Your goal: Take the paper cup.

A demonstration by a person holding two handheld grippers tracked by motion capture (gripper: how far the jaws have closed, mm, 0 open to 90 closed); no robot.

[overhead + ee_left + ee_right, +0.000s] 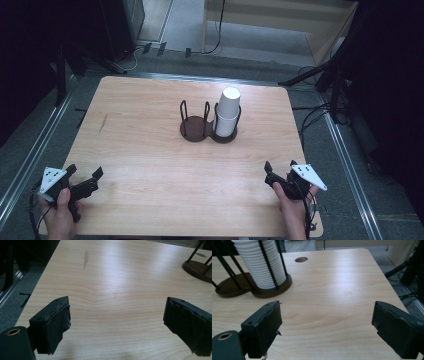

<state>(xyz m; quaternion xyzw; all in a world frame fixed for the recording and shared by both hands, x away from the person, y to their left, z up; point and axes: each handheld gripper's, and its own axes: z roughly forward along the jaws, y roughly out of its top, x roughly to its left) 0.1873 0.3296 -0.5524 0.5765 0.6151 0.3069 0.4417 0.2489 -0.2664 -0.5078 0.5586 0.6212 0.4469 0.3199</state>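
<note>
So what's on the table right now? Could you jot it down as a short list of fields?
surface: wooden table
holder: dark two-ring cup holder near the table's middle
cups: stack of white paper cups, upright in the holder's right ring
left ring: holds nothing
left gripper: jaws open, nothing between them, at the near left corner
right gripper: jaws open, nothing between them, at the near right edge
contact: neither gripper touches the cups or holder

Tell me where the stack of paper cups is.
In the high view, the cup stack stands in the right ring of the dark holder, right of the table's middle.
</note>
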